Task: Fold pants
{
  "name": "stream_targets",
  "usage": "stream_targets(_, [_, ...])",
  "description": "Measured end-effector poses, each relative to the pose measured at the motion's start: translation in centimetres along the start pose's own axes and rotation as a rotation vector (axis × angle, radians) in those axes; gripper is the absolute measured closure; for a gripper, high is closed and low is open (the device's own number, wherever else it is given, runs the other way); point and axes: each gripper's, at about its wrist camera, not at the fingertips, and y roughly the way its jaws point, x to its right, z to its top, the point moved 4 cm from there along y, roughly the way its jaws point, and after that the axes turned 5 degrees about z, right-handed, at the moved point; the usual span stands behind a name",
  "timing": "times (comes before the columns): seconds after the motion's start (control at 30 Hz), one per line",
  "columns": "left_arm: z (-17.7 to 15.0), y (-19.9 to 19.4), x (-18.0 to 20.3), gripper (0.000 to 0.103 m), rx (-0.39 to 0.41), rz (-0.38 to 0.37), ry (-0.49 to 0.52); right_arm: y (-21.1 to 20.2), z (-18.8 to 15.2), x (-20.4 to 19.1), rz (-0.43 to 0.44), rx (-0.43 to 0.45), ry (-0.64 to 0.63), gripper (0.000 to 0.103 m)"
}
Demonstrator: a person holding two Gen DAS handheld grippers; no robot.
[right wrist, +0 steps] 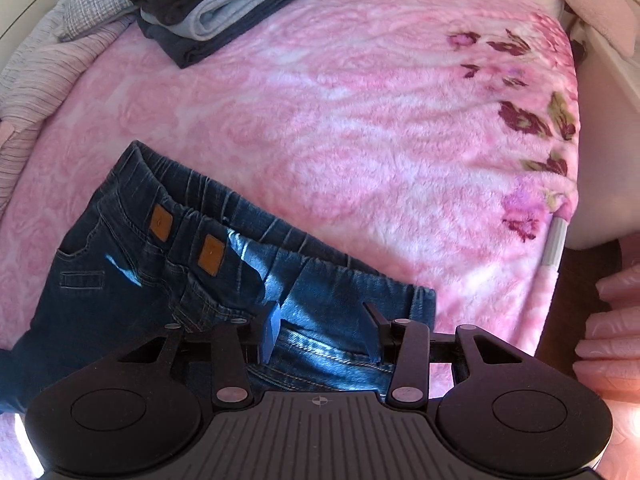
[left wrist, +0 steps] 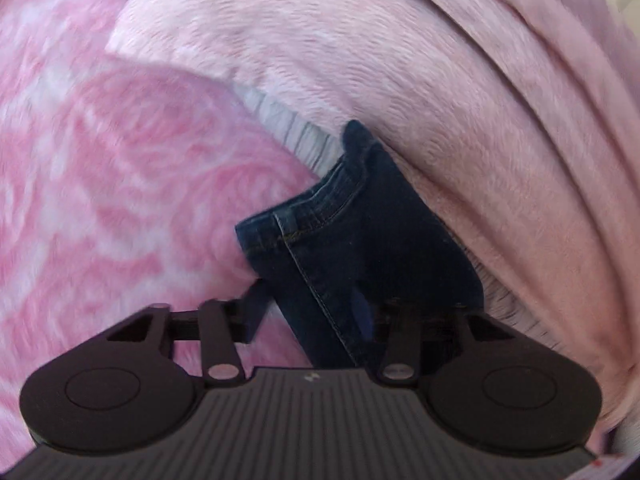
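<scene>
Dark blue jeans [right wrist: 160, 264] lie on a pink rose-patterned blanket [right wrist: 360, 128], with the elastic waistband and two tan patches facing up. My right gripper [right wrist: 320, 322] points down over the seat of the jeans. Its fingers [right wrist: 267, 330] stand apart, with flat denim showing between them. In the left wrist view, a hemmed leg end of the jeans [left wrist: 340, 232] rises from between the jaws of my left gripper [left wrist: 320, 304], which is shut on it. The denim hides that gripper's right finger.
A stack of folded dark and grey garments [right wrist: 224, 12] sits at the blanket's far left, beside a grey pillow [right wrist: 92, 4]. A pale pink plush cover [left wrist: 400, 80] lies beyond the held leg. A person's hand [right wrist: 612, 320] is at the right, past the bed's edge.
</scene>
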Motion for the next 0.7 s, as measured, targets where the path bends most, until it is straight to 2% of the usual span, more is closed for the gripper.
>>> stream_targets(0.03, [0.1, 0.0, 0.5, 0.094, 0.012, 0.027, 0.069, 0.0, 0.0, -0.4, 0.007, 0.0, -0.005, 0.062])
stream_targets(0.07, [0.3, -0.4, 0.7, 0.102, 0.026, 0.027, 0.111, 0.1, 0.0, -1.0, 0.014, 0.0, -0.014, 0.062])
stream_targets(0.17, [1.2, -3.4, 0.4, 0.102, 0.055, 0.024, 0.196, -0.3, 0.4, -2.8, 0.049, 0.012, -0.066, 0.062])
stream_targets(0.27, [3.2, -9.1, -1.0, 0.102, 0.131, -0.004, 0.292, -0.8, 0.9, -4.4, 0.074, 0.033, -0.111, 0.062])
stream_targets(0.43, [7.1, -17.8, -6.8, 0.1, 0.187, -0.031, 0.301, -1.4, 1.7, -6.0, 0.133, 0.058, -0.109, 0.062])
stream_targets(0.5, [6.0, -19.0, -9.5, 0.1, 0.179, 0.068, 0.369, -1.7, 1.7, -6.4, 0.158, 0.054, -0.105, 0.062])
stream_targets(0.53, [5.0, -18.7, -10.8, 0.099, 0.137, 0.105, 0.394, -2.0, 1.6, -6.7, 0.176, 0.05, -0.111, 0.062])
stream_targets(0.57, [4.0, -18.0, -12.6, 0.096, 0.093, 0.157, 0.392, -2.3, 1.5, -7.0, 0.19, 0.048, -0.124, 0.062])
stream_targets(0.63, [1.7, -16.5, -16.6, 0.097, -0.006, 0.313, 0.371, -2.9, 1.1, -7.2, 0.198, 0.047, -0.169, 0.062])
stream_targets(0.7, [-0.3, -16.6, -19.8, 0.097, -0.052, 0.381, 0.299, -3.3, 0.8, -7.2, 0.2, 0.045, -0.221, 0.062])
